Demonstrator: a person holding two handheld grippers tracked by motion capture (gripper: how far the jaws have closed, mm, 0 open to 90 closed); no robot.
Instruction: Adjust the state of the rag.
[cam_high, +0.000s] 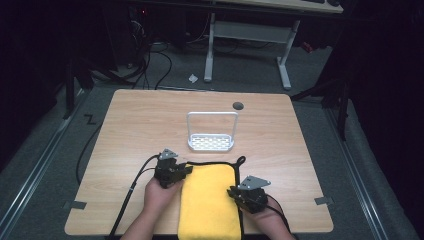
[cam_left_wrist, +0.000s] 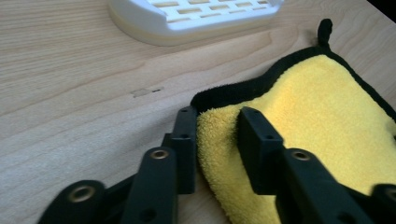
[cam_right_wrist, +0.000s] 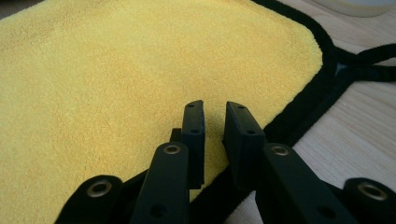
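A yellow cloth (cam_high: 207, 200) with black trim lies folded at the table's front edge, and its hanging loop (cam_high: 241, 160) points to the far right. My left gripper (cam_high: 186, 170) is at the cloth's far left corner. In the left gripper view, my left gripper (cam_left_wrist: 217, 112) has its jaws on either side of that corner of the cloth (cam_left_wrist: 317, 107), with yellow pile bunched between them. My right gripper (cam_high: 232, 190) is at the cloth's right edge. In the right gripper view, my right gripper (cam_right_wrist: 215, 105) has its jaws nearly together on the edge of the cloth (cam_right_wrist: 116, 70).
A white slotted rack (cam_high: 211, 142) with a tall wire handle stands just beyond the cloth, and its base (cam_left_wrist: 187, 18) lies close ahead of the left jaws. The wooden table (cam_high: 140, 125) has a dark round grommet (cam_high: 238, 105) at the back. Cables trail off the front left.
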